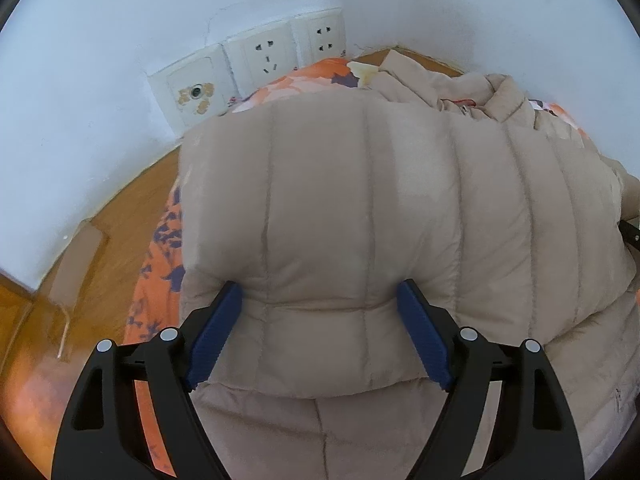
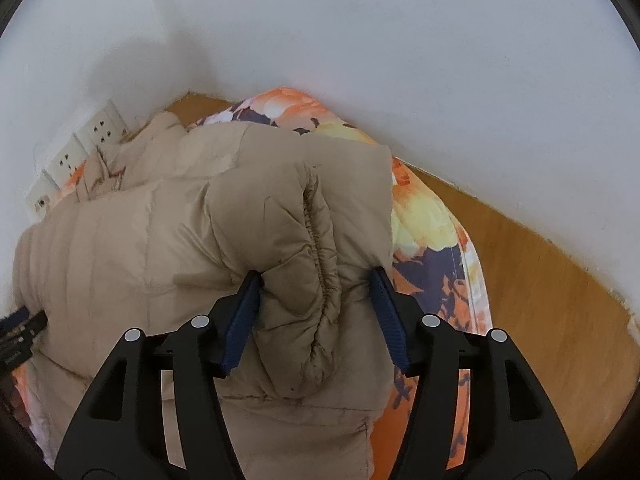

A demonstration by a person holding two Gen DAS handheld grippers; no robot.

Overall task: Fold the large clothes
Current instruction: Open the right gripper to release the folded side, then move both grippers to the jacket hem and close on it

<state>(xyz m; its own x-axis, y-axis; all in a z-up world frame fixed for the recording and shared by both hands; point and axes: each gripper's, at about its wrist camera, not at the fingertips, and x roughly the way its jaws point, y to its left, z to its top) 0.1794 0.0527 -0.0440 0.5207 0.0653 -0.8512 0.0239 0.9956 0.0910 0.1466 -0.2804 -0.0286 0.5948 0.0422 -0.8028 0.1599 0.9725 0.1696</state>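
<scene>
Both tongs, L (image 1: 320,292) & R (image 2: 316,280), spread w/ beige puffer jacket (image 1: 360,200) between, unpinched.

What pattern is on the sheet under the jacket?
Orange floral sheet with yellow and dark purple blooms, clearest from the right wrist.

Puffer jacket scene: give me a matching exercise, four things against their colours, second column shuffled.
Things:
1. puffer jacket
2. bedsheet
3. gripper pads
4. wall sockets

Colours:
A. white
B. blue
C. beige
D. orange floral

Pairs: 1-C, 2-D, 3-B, 4-A
</scene>
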